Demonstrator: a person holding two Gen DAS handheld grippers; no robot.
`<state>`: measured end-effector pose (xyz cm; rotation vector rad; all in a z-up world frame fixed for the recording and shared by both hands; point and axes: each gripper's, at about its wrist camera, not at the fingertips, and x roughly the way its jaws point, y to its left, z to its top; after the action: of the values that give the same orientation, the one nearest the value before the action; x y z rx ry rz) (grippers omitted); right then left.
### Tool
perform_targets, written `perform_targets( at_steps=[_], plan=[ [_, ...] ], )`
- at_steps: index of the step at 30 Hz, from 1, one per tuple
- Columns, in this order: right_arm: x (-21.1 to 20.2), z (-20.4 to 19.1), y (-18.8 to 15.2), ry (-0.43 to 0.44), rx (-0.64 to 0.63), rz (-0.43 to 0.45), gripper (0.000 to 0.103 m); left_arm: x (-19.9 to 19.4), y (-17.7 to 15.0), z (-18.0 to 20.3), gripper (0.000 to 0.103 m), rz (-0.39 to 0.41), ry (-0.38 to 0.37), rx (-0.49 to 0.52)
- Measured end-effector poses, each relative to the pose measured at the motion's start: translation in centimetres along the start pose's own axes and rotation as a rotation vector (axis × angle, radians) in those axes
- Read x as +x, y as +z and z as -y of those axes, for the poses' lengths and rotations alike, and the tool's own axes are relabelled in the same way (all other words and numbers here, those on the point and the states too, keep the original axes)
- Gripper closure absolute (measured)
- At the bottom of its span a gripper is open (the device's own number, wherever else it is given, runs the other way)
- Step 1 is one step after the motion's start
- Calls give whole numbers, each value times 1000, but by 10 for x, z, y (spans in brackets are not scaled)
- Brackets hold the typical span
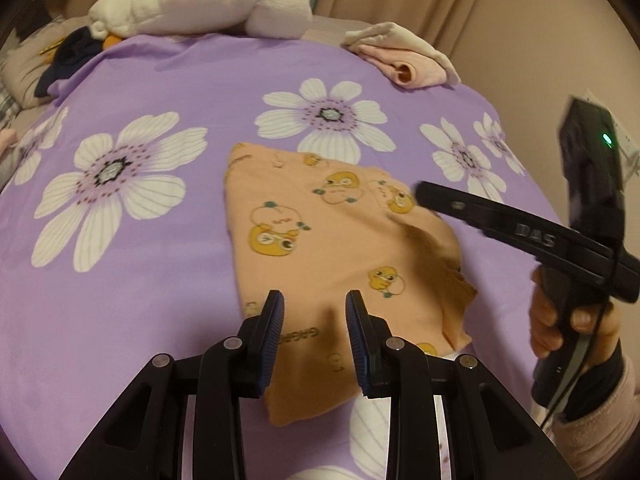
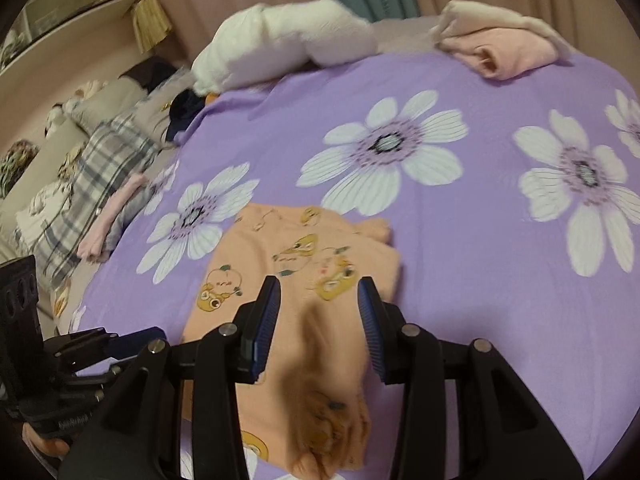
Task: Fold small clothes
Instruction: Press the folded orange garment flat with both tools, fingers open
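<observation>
Left wrist view: orange garment (image 1: 320, 240) lies on the purple sheet (image 1: 160, 320), folded pink clothes (image 1: 400, 60) and white plush (image 1: 200, 0) behind. Left gripper (image 1: 315, 304) and right gripper (image 2: 319, 292) hang partly open, gripping nothing.

One orange duck-print garment (image 1: 320, 248), one folded pink garment (image 1: 404, 60), one white plush toy (image 1: 200, 0), two grippers (image 1: 314, 312) (image 2: 320, 300)
</observation>
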<state>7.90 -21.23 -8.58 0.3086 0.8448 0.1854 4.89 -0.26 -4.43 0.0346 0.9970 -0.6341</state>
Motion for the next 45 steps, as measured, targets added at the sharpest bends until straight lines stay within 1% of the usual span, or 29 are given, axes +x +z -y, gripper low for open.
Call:
perform_targets(
  at_steps=[3,7,10,14,19,22,25,28,31,34,37,39,42,44,45],
  plan=[
    [17,-8,2,-1,-36,-46,63,8,0,4,74,-15,1,17],
    [46,-9,4,-42,-44,-141,65,24,-5,1,74,-67,-6,7],
    [59,-5,5,-76,-45,-175,68,32,-9,-3,74,-86,-13,-8],
    [69,1,7,-91,-34,-187,69,36,-11,-7,74,-101,-32,-26],
    [78,11,11,-93,16,-186,71,33,-12,-4,74,-99,-25,-24],
    [69,9,12,-99,21,-161,71,29,-8,-2,74,-86,-25,-16],
    [50,4,9,-109,-18,-110,68,26,-1,-1,74,-61,-23,-13],
    [25,1,1,-71,-54,-64,68,27,10,-3,74,-35,-27,-24],
    [5,-6,-16,-53,-111,-43,68,31,21,-5,74,-9,-27,-29],
    [-6,-15,-35,-27,-175,-47,68,40,33,-9,74,2,-16,-38],
    [-10,-23,-53,-1,-219,-63,69,53,41,-13,74,-10,2,-51],
    [-9,-26,-63,-16,-256,-74,69,61,43,-16,74,-28,9,-61],
    [-3,-21,-72,-43,-246,-117,68,75,42,-20,74,-73,17,-69],
    [1,-16,-76,-53,-233,-140,69,78,40,-22,74,-82,14,-74],
    [2,-14,-78,-54,-228,-149,71,77,39,-22,74,-79,12,-74]
  ],
)
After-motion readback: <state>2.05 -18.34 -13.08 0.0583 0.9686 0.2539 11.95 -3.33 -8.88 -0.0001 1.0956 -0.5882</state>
